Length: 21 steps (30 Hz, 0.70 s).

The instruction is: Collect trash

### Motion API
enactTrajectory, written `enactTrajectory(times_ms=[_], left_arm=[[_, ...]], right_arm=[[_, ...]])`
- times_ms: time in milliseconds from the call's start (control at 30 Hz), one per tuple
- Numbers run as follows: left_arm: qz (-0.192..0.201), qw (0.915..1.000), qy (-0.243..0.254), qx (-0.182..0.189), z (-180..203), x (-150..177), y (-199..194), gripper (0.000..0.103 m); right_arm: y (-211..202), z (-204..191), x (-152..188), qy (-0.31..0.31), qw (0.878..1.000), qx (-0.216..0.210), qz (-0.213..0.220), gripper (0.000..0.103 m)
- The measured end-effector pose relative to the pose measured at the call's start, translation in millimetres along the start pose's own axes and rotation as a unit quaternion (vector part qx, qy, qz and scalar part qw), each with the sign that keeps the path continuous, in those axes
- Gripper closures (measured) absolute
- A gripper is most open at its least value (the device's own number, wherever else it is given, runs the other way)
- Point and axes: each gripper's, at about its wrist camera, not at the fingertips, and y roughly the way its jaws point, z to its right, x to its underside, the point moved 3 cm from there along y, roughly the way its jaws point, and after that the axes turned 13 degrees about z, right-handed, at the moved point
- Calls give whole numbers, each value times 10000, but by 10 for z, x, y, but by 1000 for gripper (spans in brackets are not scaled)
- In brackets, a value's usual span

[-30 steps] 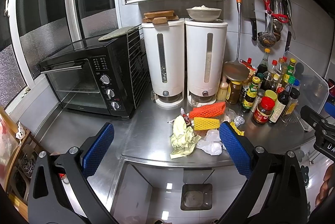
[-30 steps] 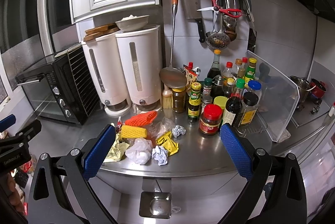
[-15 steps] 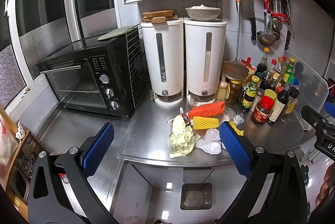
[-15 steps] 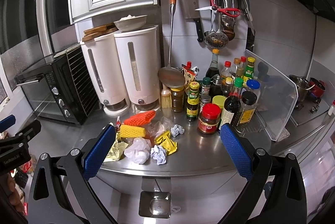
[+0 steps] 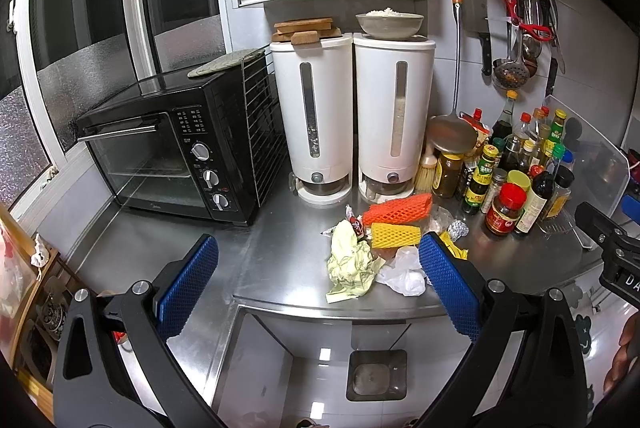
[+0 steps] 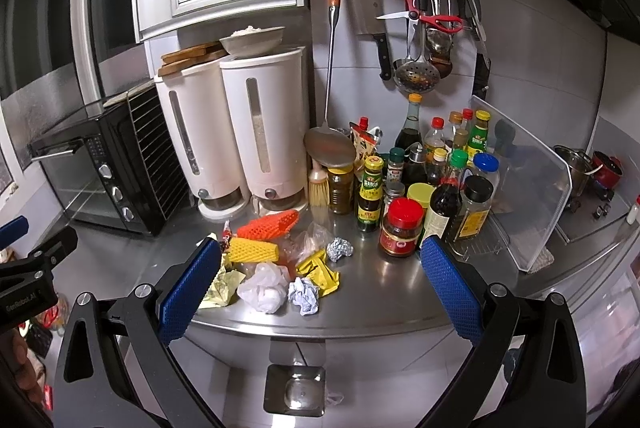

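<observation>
Both tools, left (image 5: 318, 284) and right (image 6: 320, 286), gape wide (holding nothing) before the trash pile (image 6: 276, 260).

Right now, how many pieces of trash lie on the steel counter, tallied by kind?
Foam fruit nets: 2, orange foam net and yellow foam net
Crumpled papers: 2, pale green paper and white paper ball
Plastic bags: 2, white plastic bag and clear plastic bag
Foil ball: 1
Yellow wrapper: 1
Red candy wrapper: 1
Total: 9
</observation>
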Motion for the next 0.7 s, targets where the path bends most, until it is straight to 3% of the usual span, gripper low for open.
enactTrajectory(times_ms=[200,367,700], left_arm=[[26,10000,-36,-33,-11,-3,14,8],[2,9999,-126,27,-40,45,87,8],[-443,9989,-50,168,-49,366,556,8]], right_arm=[[5,12,-42,25,9999,27,105,3],[19,54,-50,-84,9988,117,476,3],[450,106,228,121,9999,-11,-117,3]])
